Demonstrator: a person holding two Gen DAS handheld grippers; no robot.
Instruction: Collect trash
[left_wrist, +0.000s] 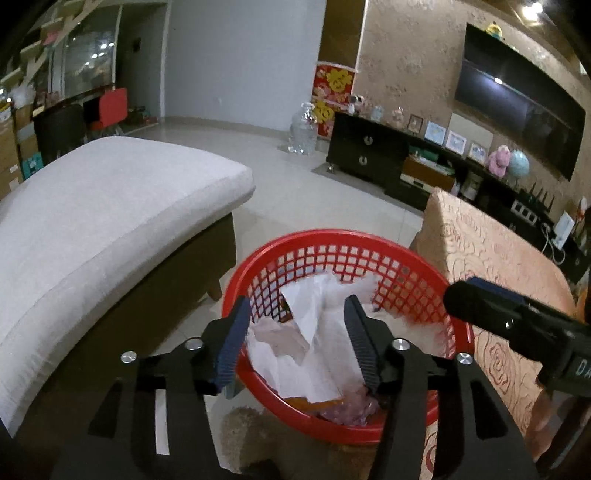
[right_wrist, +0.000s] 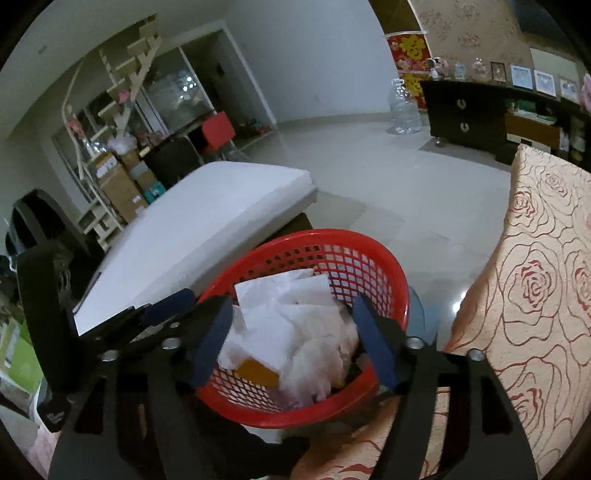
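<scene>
Red basket (left_wrist: 343, 236) rim between sofa (left_wrist: 110, 206) and, seemingly, table (left_wrist: 498, 251).

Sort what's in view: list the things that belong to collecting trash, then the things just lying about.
Belongs to the job:
red basket
crumpled white paper in it
left gripper, jaws open
right gripper, jaws open

Just lying about:
white cushion
rose-patterned cloth
big water bottle
dark cabinet
</scene>
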